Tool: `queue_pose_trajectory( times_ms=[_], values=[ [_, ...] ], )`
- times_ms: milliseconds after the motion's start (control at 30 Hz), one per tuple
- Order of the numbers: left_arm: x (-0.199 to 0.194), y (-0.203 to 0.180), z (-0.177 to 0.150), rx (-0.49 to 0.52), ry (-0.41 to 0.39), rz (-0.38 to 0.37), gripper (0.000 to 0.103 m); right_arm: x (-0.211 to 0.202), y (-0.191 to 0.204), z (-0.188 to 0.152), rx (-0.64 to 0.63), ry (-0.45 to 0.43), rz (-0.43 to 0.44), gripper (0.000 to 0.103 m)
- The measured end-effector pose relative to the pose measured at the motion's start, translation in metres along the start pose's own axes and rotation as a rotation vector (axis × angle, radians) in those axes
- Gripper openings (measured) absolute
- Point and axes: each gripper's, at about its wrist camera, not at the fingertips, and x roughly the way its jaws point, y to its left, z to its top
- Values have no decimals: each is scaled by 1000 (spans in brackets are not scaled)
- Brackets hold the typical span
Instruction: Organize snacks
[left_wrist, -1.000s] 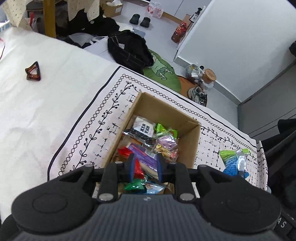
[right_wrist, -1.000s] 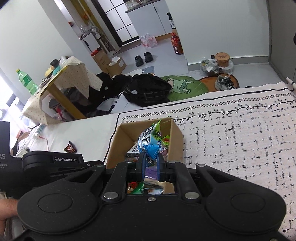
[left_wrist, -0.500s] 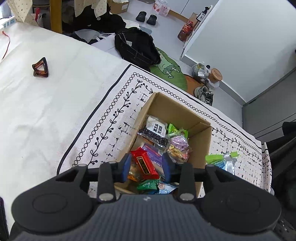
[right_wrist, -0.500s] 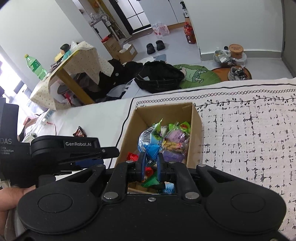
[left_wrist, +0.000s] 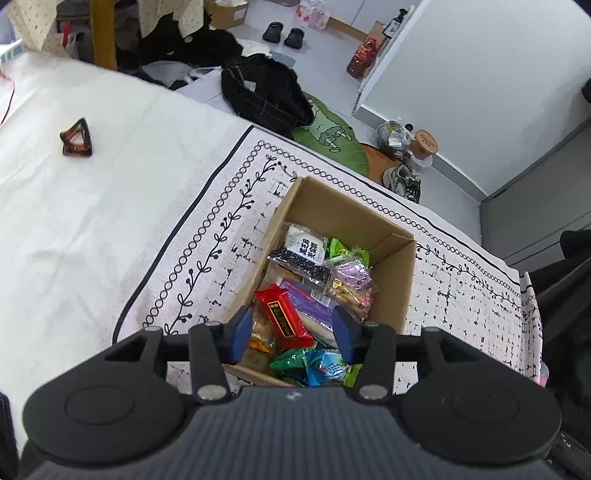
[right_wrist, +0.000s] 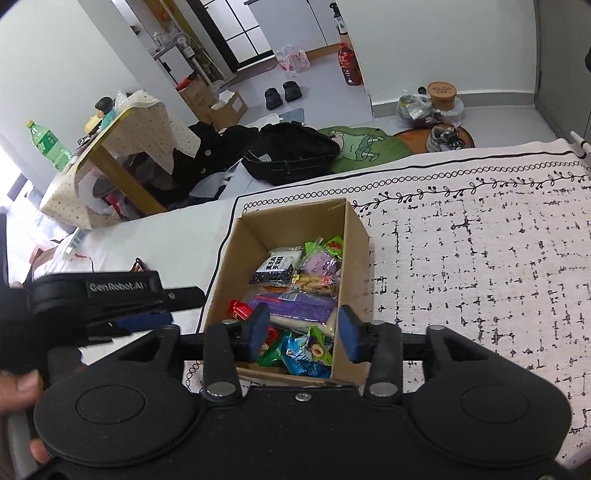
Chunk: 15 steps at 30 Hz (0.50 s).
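Hovering over cardboard box (left_wrist: 391, 291), left gripper (left_wrist: 293, 330) wide, empty; red packet (left_wrist: 282, 319) between its fingers below. Right gripper (right_wrist: 303, 328) wide, empty, over blue snack bag (right_wrist: 304, 356). Only left view shows brown clip (left_wrist: 76, 138) far left; only right view shows green bottle (right_wrist: 46, 142).

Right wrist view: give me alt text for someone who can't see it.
The open, empty right gripper hovers over a cardboard box packed with wrapped snacks, a blue packet nearest. The box sits on a black-patterned white cloth; the left gripper is beside it.
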Motion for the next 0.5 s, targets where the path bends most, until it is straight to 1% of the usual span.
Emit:
queue_pose_trajectory(
  times_ms=[100, 167, 267, 500],
  values=[
    [-8, -6, 5, 63, -10, 2, 50, -7, -5, -2, 9, -11, 0, 49],
    [-16, -9, 8, 107, -23, 7, 56, -12, -8, -3, 13, -20, 1, 52],
    [-27, -11, 8, 140, -47, 8, 65, -21, -13, -5, 19, -34, -5, 56],
    [-48, -18, 2, 193, -63, -18, 72, -46, -24, -14, 46, -67, -24, 69]
  ],
)
